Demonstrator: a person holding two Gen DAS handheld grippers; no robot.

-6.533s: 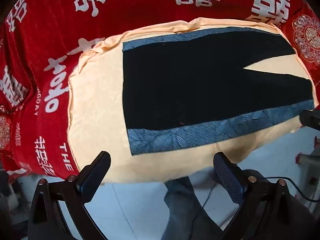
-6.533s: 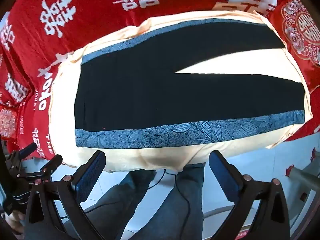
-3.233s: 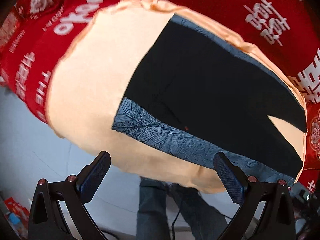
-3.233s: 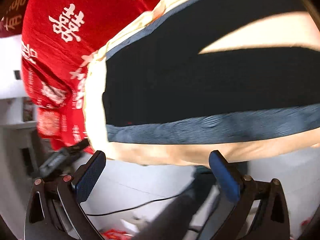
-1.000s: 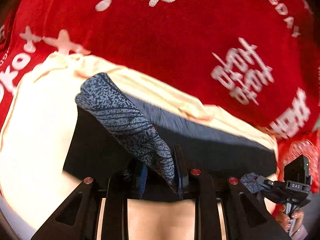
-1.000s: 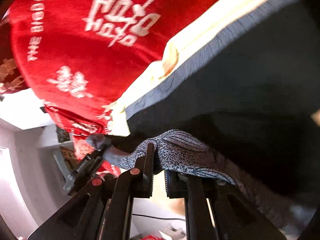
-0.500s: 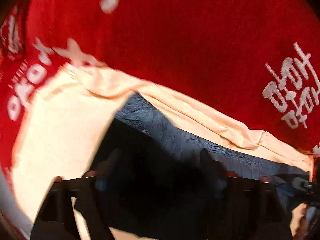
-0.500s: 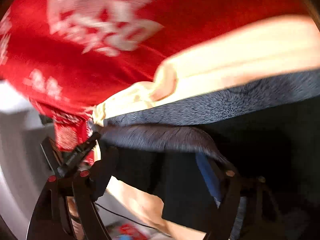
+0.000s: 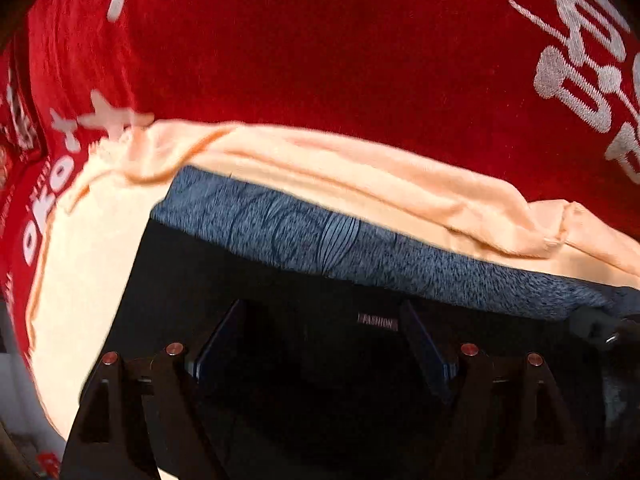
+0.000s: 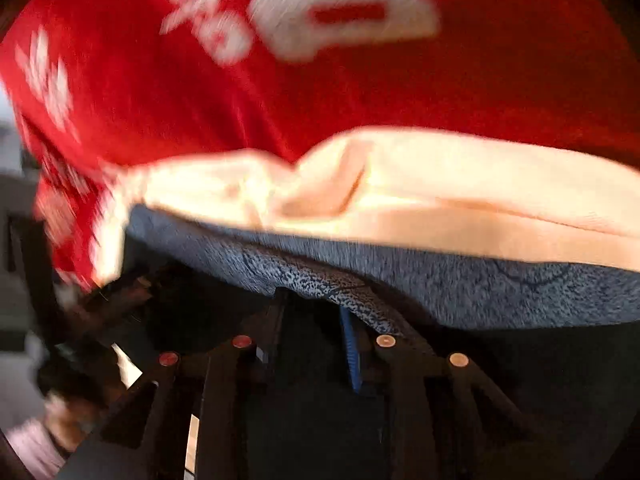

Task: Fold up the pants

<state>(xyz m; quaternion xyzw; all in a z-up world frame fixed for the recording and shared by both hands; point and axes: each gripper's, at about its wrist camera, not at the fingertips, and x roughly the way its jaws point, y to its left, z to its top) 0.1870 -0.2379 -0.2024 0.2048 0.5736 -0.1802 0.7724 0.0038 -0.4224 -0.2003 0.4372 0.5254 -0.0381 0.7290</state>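
Note:
The black pants [image 9: 248,280] lie folded lengthwise on a peach cloth [image 9: 88,264], their blue patterned side stripe [image 9: 320,240] running along the far edge. A small "FASHION" label [image 9: 378,322] shows on the black fabric. My left gripper [image 9: 320,340] hovers open just over the black part, with nothing between its fingers. My right gripper [image 10: 314,332] is closing above the pants [image 10: 520,360], a narrow gap still between its pads. The stripe's edge [image 10: 320,280] lies at its fingertips, and nothing is clearly pinched. This view is blurred.
A red blanket [image 9: 320,60] with white lettering covers the bed beyond the peach cloth [image 10: 440,200]. The right gripper's tip [image 9: 592,324] shows at the right edge of the left wrist view. A person's hand [image 10: 60,420] with the other gripper is at the lower left.
Both grippers had the striped edge pinched a second ago and have let it go at the far side. The left jaws now stand wide; the right opened, then narrowed. Both sank closer to the pants.

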